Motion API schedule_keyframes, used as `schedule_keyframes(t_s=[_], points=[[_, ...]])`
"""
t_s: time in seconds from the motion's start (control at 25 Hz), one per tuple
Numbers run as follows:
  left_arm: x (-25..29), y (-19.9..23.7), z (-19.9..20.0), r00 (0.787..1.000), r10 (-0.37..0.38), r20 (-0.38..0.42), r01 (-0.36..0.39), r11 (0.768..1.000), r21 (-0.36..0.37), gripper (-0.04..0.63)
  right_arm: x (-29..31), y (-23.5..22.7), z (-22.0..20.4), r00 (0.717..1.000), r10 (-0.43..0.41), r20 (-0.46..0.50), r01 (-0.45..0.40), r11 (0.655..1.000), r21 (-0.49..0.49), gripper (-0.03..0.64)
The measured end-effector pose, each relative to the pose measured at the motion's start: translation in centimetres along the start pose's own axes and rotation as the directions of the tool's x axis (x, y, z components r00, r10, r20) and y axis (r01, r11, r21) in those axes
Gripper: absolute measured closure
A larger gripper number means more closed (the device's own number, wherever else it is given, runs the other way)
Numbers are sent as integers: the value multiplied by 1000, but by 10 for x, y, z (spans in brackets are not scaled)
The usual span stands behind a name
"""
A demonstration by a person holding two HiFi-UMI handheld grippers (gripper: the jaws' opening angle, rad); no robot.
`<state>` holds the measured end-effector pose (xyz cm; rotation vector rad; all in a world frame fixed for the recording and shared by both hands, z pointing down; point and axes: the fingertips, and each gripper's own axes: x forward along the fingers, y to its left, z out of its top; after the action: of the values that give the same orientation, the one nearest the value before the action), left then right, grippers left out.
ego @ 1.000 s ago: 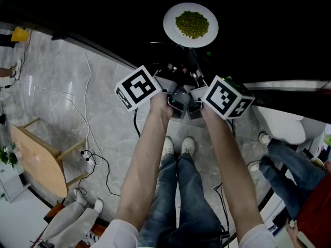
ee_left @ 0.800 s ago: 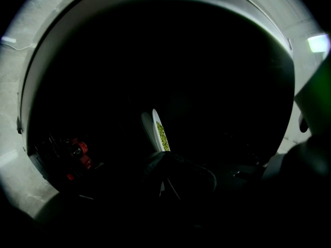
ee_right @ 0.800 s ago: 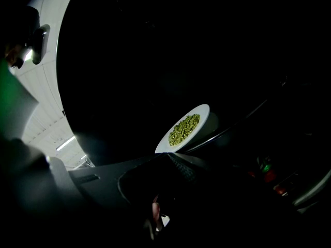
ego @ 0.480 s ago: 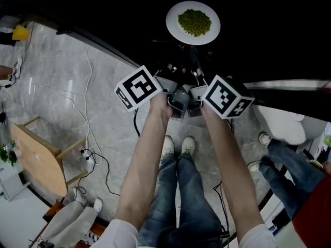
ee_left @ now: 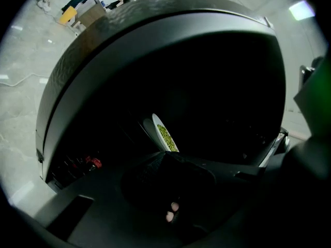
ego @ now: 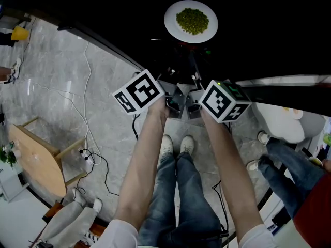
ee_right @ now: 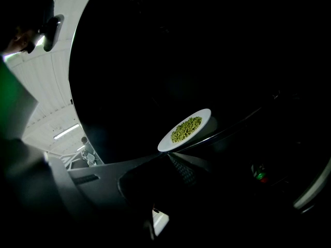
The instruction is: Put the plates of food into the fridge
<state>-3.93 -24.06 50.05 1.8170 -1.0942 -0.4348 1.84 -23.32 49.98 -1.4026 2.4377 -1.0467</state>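
Dark backdrop hides detail — left tool [ee_left: 164, 154] and right tool [ee_right: 167, 156] pinch plate [ego: 171, 22] rim.

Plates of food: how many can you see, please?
1: a white plate of green peas, top centre of the head view; others may be hidden in the dark.

I look down on a pale grey marble floor [ego: 67, 81] with thin white and black cables [ego: 86, 156] trailing across it. A low piece of light wooden furniture [ego: 39, 161] stands at the left, with something yellow [ego: 20, 33] far off beyond it. The black table [ego: 269, 30] is very dark. In the right gripper view, strip lights [ee_right: 66, 132] glow on white panels.
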Motion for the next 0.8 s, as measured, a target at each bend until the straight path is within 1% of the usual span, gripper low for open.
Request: schedule_keyframes(t_s=[0.08,0.2,0.36,0.44,0.48,0.52,0.6,0.64,0.68,0.72,0.76,0.8], points=[[-5,-1,2,999,30,13,-30,997,67,589,-5,1,0,1000,-7,6,7,1000,-27,609],[-11,-5,3,998,54,23,-57,983,175,589,-11,5,-1,1000,-11,12,12,997,-75,609],[-18,-11,0,997,71,28,-76,952,298,589,-18,12,-3,1000,10,13,-8,994,-108,609],[-26,-16,4,996,71,61,-88,928,362,589,-22,15,-4,1000,6,21,-3,991,-132,609],[-30,-19,6,994,69,83,-97,908,407,589,-25,15,-4,1000,1,25,2,989,-147,609],[-35,-22,8,992,69,103,-109,882,459,589,-28,16,-4,1000,-4,29,8,987,-159,609],[-42,-28,6,989,68,130,-130,814,566,589,-34,13,-5,999,-16,41,23,985,-169,609],[-45,-32,4,989,61,137,-133,780,611,589,-37,11,-5,999,-23,49,31,985,-170,609],[-48,-36,2,989,50,140,-129,751,647,589,-39,10,-5,998,-29,56,38,985,-170,609],[-50,-39,0,989,35,143,-123,731,672,589,-42,9,-5,998,-33,61,43,984,-172,609],[-53,-43,-1,989,23,147,-119,718,686,589,-45,10,-4,997,-35,66,46,983,-179,609],[-56,-44,-1,988,18,154,-120,711,693,589,-48,11,-4,997,-35,73,49,980,-190,609]])
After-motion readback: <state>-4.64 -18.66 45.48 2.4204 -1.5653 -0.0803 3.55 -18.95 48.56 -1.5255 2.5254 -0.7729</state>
